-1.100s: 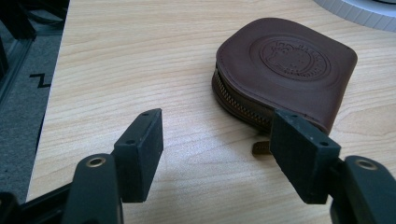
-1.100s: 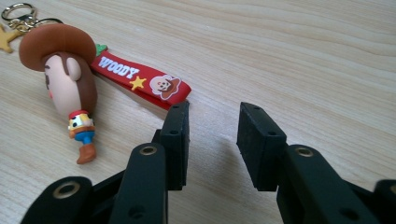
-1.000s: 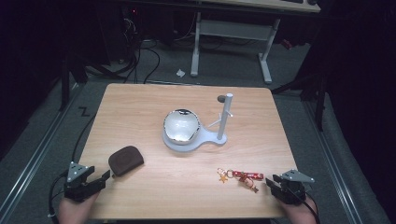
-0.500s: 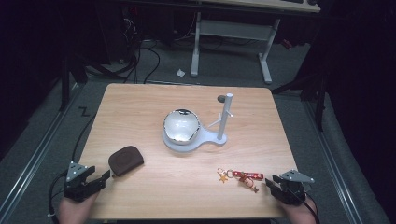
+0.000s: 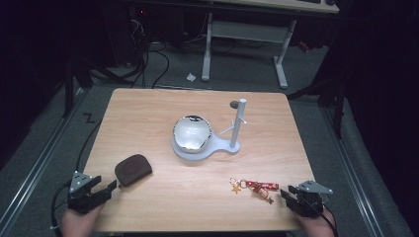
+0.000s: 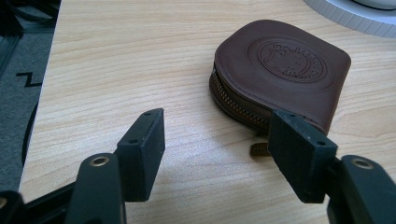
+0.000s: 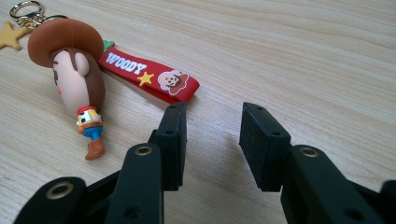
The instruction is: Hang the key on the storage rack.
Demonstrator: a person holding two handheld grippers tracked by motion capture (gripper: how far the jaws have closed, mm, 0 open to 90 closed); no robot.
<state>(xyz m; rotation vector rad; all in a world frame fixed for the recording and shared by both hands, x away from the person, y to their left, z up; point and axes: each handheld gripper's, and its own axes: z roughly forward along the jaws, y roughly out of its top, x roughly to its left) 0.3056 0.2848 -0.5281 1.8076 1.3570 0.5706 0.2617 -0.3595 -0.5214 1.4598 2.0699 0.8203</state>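
A wooden table [image 5: 148,106] stands in a dark room. At its near left the left gripper [image 5: 104,188] rests wide open and empty, the brown pouch [image 5: 133,169] just beyond its jaws. Mid-table sits a white stand [image 5: 236,129]. At near right the right gripper [image 7: 212,140], empty, has just been opening slightly, likely readying for the keychain [image 7: 74,74] just left of it.

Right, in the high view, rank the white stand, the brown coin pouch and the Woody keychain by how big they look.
Largest to smallest:
1. White stand, counting its round base and upright post.
2. Brown coin pouch.
3. Woody keychain: about as long as the pouch, but far thinner.
All three lie at a similar distance, so nearness hardly skews this.
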